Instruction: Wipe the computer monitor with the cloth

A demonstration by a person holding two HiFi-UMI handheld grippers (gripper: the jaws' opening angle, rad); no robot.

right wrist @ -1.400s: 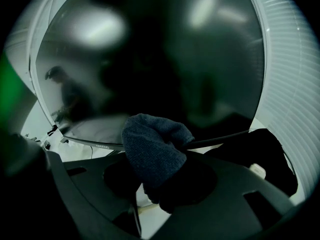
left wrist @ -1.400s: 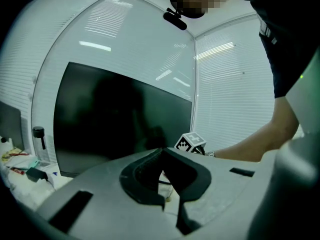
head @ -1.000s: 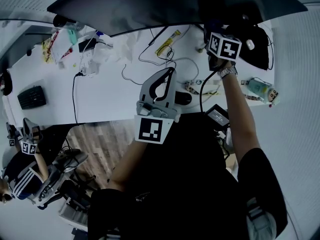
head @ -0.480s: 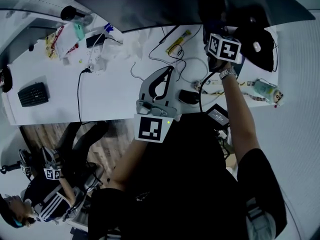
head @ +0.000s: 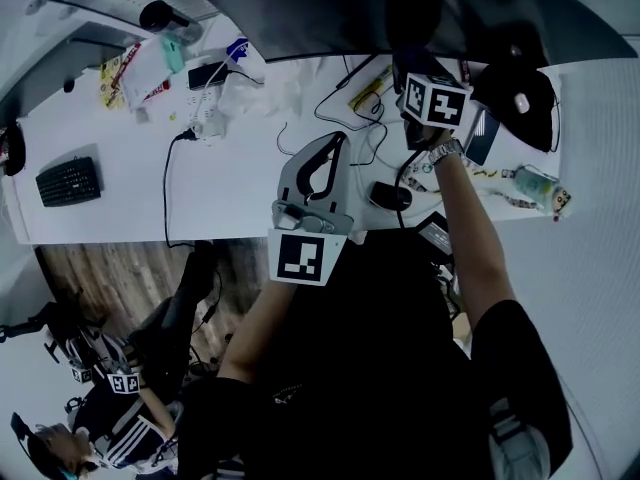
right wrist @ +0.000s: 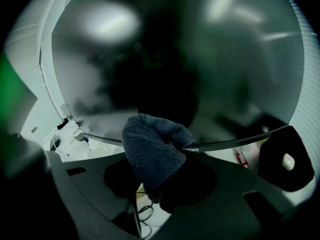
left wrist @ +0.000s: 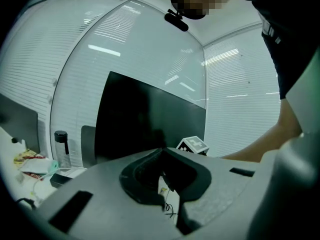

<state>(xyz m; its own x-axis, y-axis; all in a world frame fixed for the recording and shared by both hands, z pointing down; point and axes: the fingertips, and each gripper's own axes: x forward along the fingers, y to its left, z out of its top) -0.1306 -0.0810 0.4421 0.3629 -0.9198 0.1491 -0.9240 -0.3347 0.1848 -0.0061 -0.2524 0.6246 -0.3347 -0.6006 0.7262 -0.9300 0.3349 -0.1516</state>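
Left hand-held gripper: jaws closed tip to tip, nothing held between them. In the head view it is held over the front part of the white tabletop, well apart from the screen and pointing towards it.

Far left of the tabletop: a black keyboard. Further back, a dark bottle, packets and a white power strip are noted, with loose cables running towards the centre. On the floor at lower left, another person is seen.

Centre, along the back: the monitor, wide, dark and switched off. A black mouse lies just ahead of it.

Right hand-held gripper: jaws clamped on the cloth, a dark blue-grey terry piece bunched above the jaws. The cloth is raised to the monitor's lower edge, near the bottom bezel; actual contact cannot be confirmed. The right arm is stretched forward, a wristwatch on the wrist.
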